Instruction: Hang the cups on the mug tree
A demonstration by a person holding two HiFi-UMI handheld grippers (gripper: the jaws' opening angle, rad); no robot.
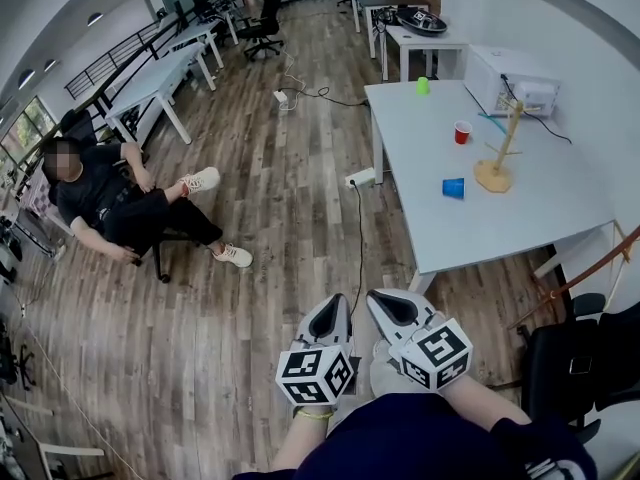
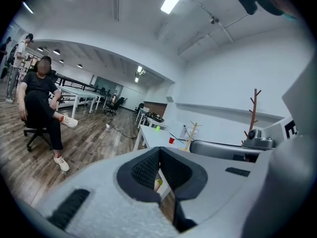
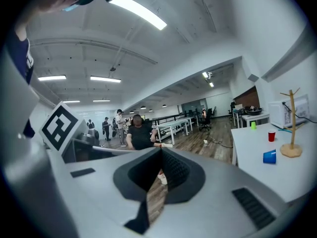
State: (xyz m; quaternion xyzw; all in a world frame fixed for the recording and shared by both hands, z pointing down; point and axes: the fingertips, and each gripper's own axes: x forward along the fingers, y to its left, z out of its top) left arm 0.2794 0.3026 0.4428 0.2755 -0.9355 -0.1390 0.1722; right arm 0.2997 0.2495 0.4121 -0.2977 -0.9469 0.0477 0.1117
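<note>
A white table (image 1: 520, 223) stands at the right of the head view. On it are a wooden mug tree (image 1: 497, 158), a blue cup (image 1: 453, 188) on its side, a red cup (image 1: 462, 132) and a green cup (image 1: 423, 85). No cup hangs on the tree. My left gripper (image 1: 338, 305) and right gripper (image 1: 378, 300) are side by side over the wooden floor, well short of the table, both shut and empty. The right gripper view shows the blue cup (image 3: 269, 156), red cup (image 3: 271, 136) and mug tree (image 3: 291, 128). The left gripper view shows the tree (image 2: 190, 135) far off.
A microwave (image 1: 510, 80) sits at the table's far corner. A power strip (image 1: 360, 178) and its cable lie on the floor beside the table. A person sits on a chair (image 1: 120, 203) at the left. A black office chair (image 1: 570, 368) stands near my right.
</note>
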